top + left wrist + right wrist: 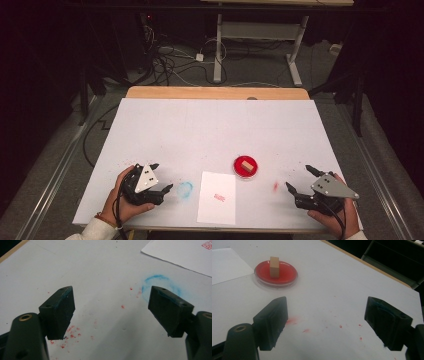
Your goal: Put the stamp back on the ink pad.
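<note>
A small wooden block (pixel 246 164) (pixel 274 266) stands in a round red ink dish (pixel 241 171) (pixel 287 273) right of the table's middle. A white sheet of paper (pixel 217 197) (pixel 182 255) with a red stamp mark (pixel 219 198) lies at the front edge. My left gripper (pixel 161 177) (pixel 111 312) rests open near the front left, just left of a blue ink ring (pixel 185 189) (pixel 161 282). My right gripper (pixel 299 179) (pixel 325 322) stands open at the front right, empty, with the dish ahead to its left.
Red ink specks (pixel 292 320) and a red smear (pixel 275 186) mark the white table (pixel 210 125). Beyond the table's far wooden edge (pixel 215 93) lie floor cables and a desk frame (pixel 260 35).
</note>
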`<state>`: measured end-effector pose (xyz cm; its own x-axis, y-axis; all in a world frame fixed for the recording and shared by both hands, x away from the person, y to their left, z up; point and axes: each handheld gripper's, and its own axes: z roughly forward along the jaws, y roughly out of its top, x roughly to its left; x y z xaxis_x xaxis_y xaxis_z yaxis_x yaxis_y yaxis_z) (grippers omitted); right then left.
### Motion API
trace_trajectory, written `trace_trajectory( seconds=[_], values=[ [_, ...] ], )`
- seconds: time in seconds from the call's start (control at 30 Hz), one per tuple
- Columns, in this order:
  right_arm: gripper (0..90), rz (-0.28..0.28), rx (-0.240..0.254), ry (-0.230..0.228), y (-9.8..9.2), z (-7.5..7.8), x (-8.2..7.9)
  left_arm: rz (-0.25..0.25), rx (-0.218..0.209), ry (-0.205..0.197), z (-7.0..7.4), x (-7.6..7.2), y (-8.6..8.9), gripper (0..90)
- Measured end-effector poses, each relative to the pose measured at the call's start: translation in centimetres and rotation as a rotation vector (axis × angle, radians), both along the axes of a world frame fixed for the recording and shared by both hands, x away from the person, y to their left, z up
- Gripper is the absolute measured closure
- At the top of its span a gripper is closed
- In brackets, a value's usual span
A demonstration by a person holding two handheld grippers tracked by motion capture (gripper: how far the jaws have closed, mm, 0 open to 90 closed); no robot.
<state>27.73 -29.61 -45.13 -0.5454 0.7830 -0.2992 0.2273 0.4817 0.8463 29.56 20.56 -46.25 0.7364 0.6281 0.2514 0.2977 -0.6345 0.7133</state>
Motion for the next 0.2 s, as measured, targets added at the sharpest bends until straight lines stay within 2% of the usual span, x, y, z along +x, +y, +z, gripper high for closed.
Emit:
trace_trajectory(
  seconds=[0.2],
  values=[
    [19.3, -0.008, -0.001, -0.008, -0.1, -0.01, 0.07, 0.001, -0.004, 0.006, -0.02, 0.15, -0.14, 20.9]
  ],
)
